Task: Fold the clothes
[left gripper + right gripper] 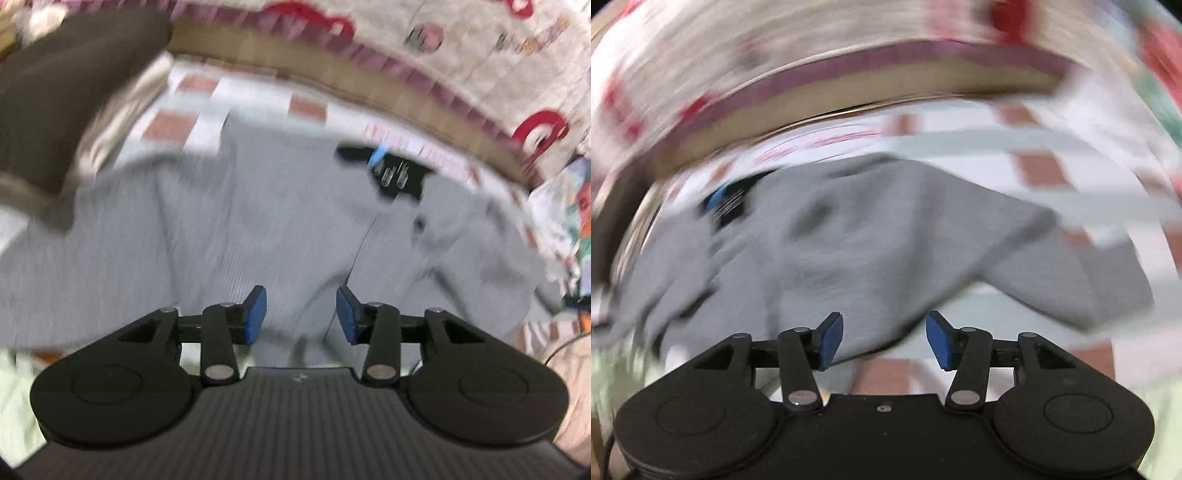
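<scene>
1. Left gripper (301,314): released. Its two blue pads (255,314) stand well apart, and nothing is clamped between them.
2. Grey garment (236,229): spread out directly ahead of and beneath the left gripper. The ribbed cloth fills the gap between the pads and extends to both sides. A seam runs forward from just right of the gap.
3. Black label (391,170): located at the garment's far edge, ahead and to the right of the left gripper, with a small blue tag beside it.
4. Dark brown cloth (62,92): lies ahead and far left of the left gripper, touching the garment's left end.
5. Right gripper (884,341): released. Its pads are parted and empty.
6. Grey garment (849,240) in the right wrist view: lies bunched just ahead of the right gripper, and its near edge reaches the gap between the pads. One section trails off to the right.
7. Checked sheet (1052,166): lies beneath the garment, visible ahead and right. Motion blur obscures finer detail.
</scene>
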